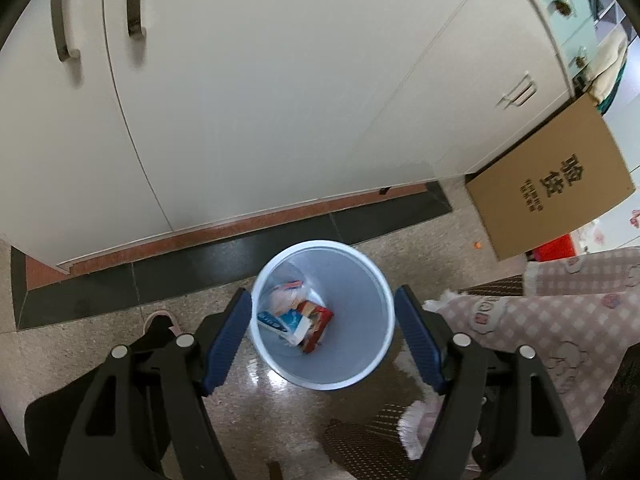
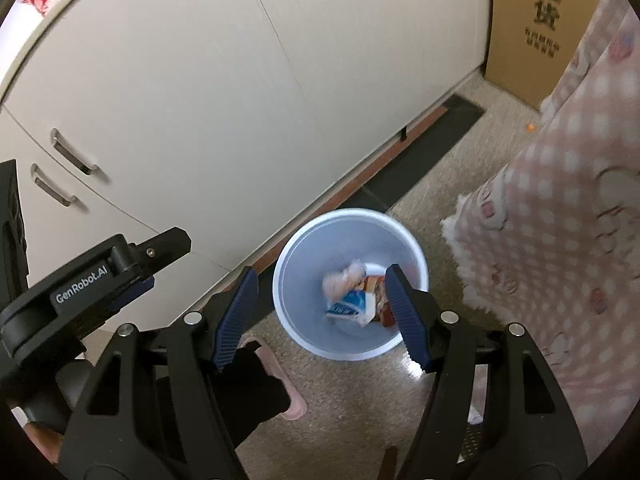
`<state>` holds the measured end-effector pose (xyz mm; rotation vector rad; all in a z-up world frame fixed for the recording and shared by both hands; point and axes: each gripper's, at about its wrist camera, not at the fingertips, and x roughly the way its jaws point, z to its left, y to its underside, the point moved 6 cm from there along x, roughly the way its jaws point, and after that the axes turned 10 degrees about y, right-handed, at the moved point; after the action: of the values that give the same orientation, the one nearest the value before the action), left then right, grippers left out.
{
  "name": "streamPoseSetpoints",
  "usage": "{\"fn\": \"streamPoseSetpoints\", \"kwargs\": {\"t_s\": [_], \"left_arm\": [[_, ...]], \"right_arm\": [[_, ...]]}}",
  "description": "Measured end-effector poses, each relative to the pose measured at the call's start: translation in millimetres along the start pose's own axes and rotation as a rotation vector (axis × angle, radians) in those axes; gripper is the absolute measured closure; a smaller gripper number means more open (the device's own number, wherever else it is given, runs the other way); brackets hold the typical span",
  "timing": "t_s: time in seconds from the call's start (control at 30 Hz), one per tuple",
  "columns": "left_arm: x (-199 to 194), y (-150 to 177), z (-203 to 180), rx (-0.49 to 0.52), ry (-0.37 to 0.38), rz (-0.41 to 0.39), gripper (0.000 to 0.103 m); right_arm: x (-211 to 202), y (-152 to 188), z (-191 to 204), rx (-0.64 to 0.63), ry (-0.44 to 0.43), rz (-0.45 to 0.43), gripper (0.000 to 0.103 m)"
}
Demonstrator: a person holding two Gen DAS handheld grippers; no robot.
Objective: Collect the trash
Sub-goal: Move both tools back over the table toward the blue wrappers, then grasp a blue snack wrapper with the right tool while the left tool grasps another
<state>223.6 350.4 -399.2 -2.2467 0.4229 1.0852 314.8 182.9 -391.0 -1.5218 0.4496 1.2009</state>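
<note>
Cream cabinet doors (image 1: 248,92) fill the background, metal handles visible, above a speckled stone floor (image 1: 100,344) with a dark tile band and a reddish strip at the cabinet foot. Brown cardboard box (image 1: 548,188) with printed black characters leans against the cabinet at the right. Pink checked fabric (image 1: 560,320) with cartoon prints and a fluffy white edge hangs in at the right of both views.

White waste bin (image 1: 380,288) stands upright on the floor, near the dark tile band and beside the fabric. Trash lies at its bottom: a red carton (image 1: 318,322), a blue-and-white wrapper (image 1: 280,322), and a crumpled pinkish clear bag (image 1: 286,296), all touching in one heap.

Left gripper (image 1: 322,340) hangs above the bin, pointing down; fingers (image 1: 226,340) spread wide with nothing between them, the bin mouth seen through the gap. Right gripper (image 2: 324,316) likewise over the bin, fingers (image 2: 236,316) apart and empty.

Pink slipper (image 2: 280,380) sits on the floor just left of the bin, partly covered by a dark trouser leg (image 2: 248,396).
</note>
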Motion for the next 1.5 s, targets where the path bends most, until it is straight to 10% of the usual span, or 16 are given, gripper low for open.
{"fn": "streamPoseSetpoints", "kwargs": {"t_s": [0.57, 1.0, 1.5], "left_arm": [[-164, 16, -169, 0.211, 0.296, -0.233, 0.027], [-141, 128, -372, 0.529, 0.498, 0.109, 0.027], [-66, 170, -442, 0.743, 0.286, 0.305, 0.062]], "right_arm": [[-238, -36, -82, 0.161, 0.032, -0.386, 0.035], [-342, 23, -272, 0.408, 0.235, -0.498, 0.035], [-330, 48, -357, 0.478, 0.253, -0.428, 0.035]]}}
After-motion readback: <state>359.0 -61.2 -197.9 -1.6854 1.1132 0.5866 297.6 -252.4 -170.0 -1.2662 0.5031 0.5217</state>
